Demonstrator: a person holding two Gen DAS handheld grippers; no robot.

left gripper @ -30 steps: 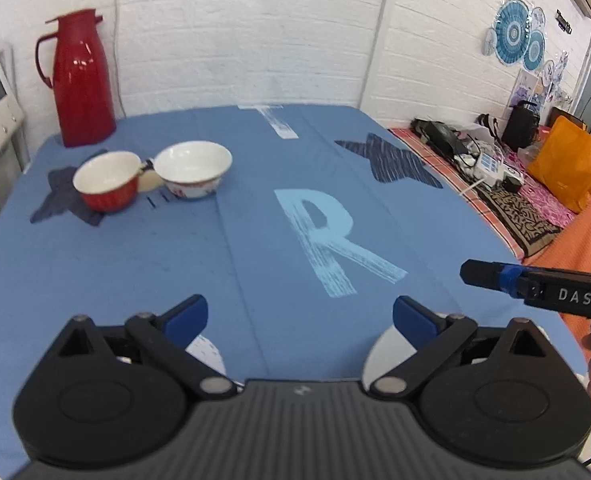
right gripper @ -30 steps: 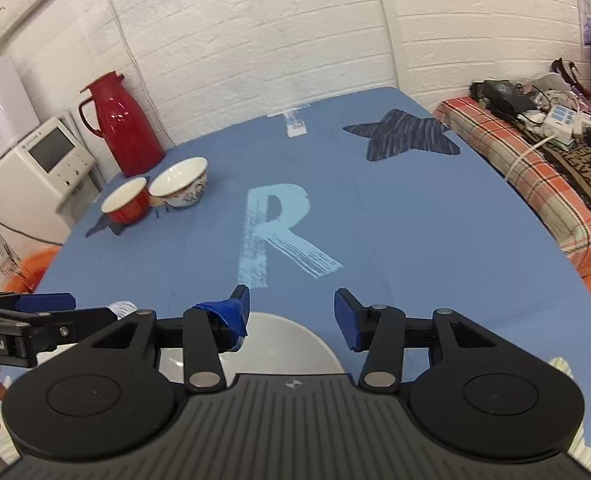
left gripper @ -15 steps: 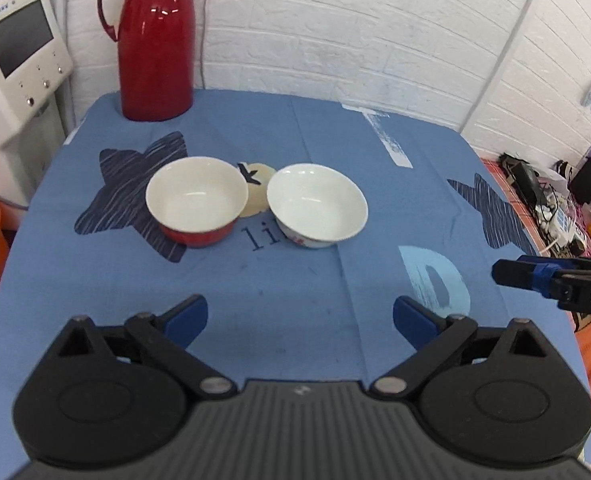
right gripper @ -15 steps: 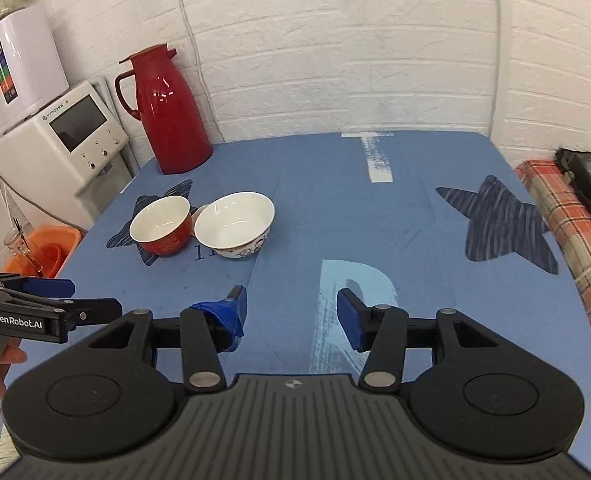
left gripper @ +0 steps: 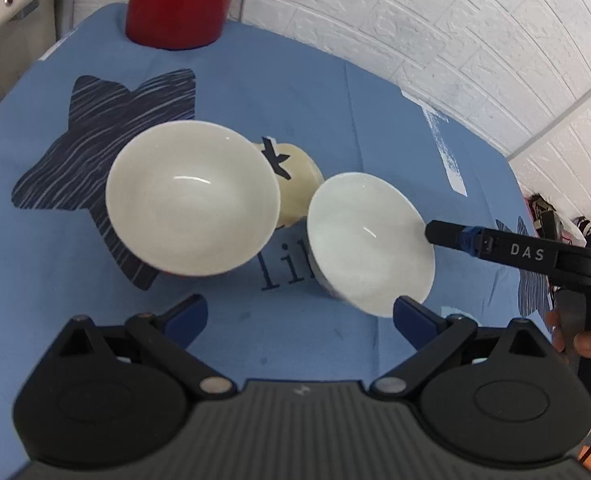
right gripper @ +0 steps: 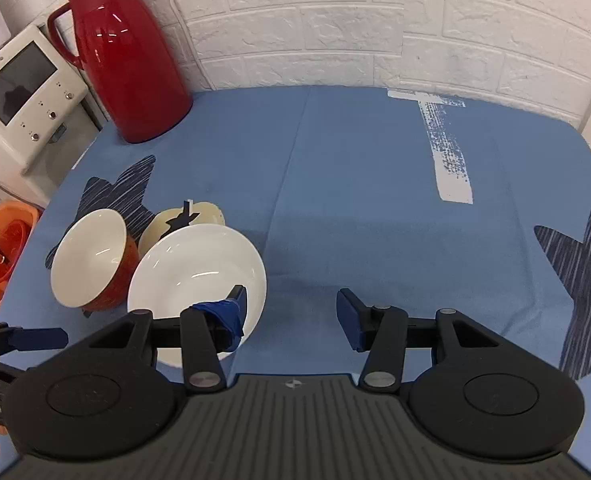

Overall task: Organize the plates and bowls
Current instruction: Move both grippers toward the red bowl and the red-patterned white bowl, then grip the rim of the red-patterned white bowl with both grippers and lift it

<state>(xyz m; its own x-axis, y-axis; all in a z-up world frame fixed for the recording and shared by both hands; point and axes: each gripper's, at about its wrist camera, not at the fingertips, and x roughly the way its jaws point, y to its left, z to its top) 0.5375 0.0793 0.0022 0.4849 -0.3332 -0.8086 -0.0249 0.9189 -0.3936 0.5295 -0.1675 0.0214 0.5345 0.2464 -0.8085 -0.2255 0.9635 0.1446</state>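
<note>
Since half a second ago both grippers have come much closer to the two bowls, which now fill the middle of each view. The left gripper (left gripper: 299,316) hangs just before the bowls with its jaws spread wide and nothing between them. The right gripper (right gripper: 291,312) is also open and holds nothing; its left finger stands in front of the white bowl (right gripper: 197,282), and from this view I cannot tell if it touches the rim.

The red bowl (right gripper: 91,260), white inside, stands on the dark star print (left gripper: 107,128) at the left side of the blue tablecloth (right gripper: 355,184). The white bowl stands just beside it on the right; whether they touch I cannot tell. Behind and between them lies a pale round print (left gripper: 299,184) on the cloth.

In the left view, the tip of the right gripper reaches over the right rim of the white bowl. A red thermos jug (right gripper: 127,60) stands at the far left corner of the table, near the white brick wall (right gripper: 375,20). A white appliance (right gripper: 23,92) and an orange bin (right gripper: 3,248) are beside the table on the left.
</note>
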